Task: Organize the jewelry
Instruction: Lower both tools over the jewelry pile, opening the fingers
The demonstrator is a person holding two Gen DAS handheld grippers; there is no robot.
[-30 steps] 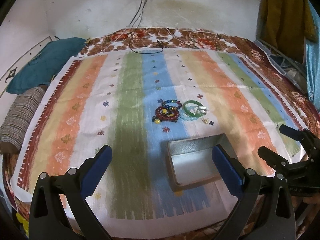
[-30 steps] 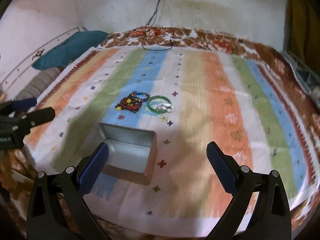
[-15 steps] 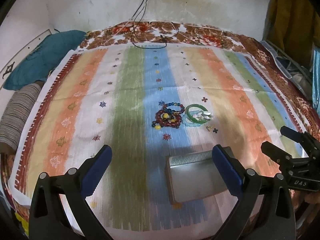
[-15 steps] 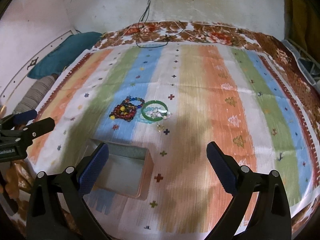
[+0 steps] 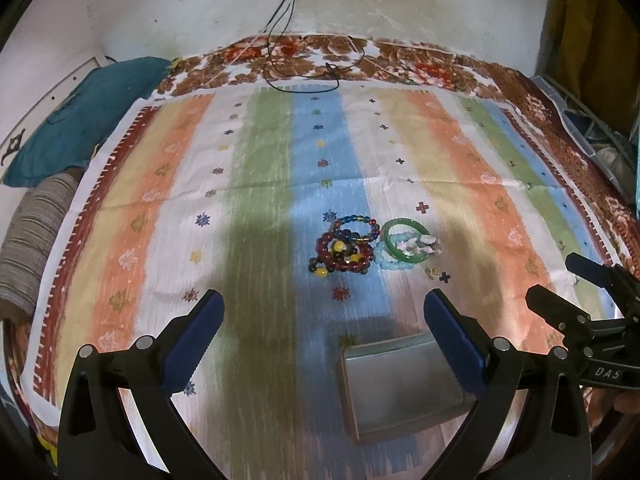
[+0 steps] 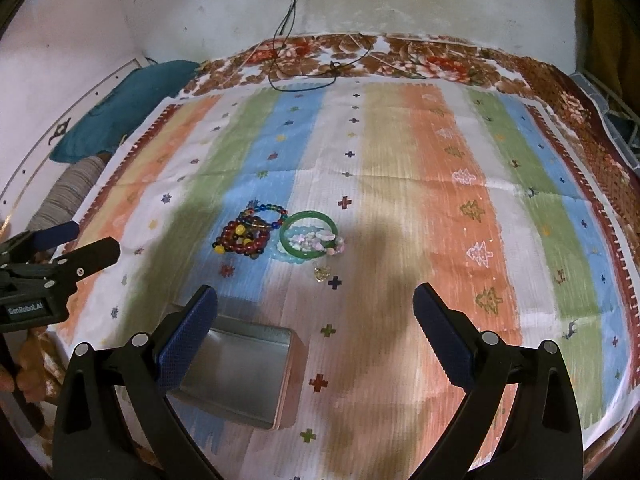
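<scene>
A pile of jewelry lies mid-cloth: dark red and multicoloured bead bracelets [image 5: 346, 246] [image 6: 246, 234], a green bangle [image 5: 406, 242] [image 6: 308, 236] over a pale blue bead bracelet and some pale pink pieces, and a small clear charm [image 6: 320, 272]. An open, empty metal tin [image 5: 400, 384] [image 6: 236, 368] sits nearer, in front of the pile. My left gripper [image 5: 322, 344] is open and empty, hovering above the cloth short of the pile; it also shows in the right wrist view [image 6: 74, 242]. My right gripper [image 6: 314, 336] is open and empty, to the right of the tin; it also shows in the left wrist view [image 5: 568, 282].
A striped cloth [image 5: 256, 200] covers a floral bedspread [image 5: 400, 60]. A teal pillow [image 5: 88, 116] and a striped bolster [image 5: 28, 240] lie at the left edge. A black cable [image 5: 304, 76] hangs from the wall onto the bed's far side. Clutter sits at the right edge.
Both grippers have risen and pulled back. The tin and the jewelry now sit lower and nearer in both views. Nothing was grasped.
</scene>
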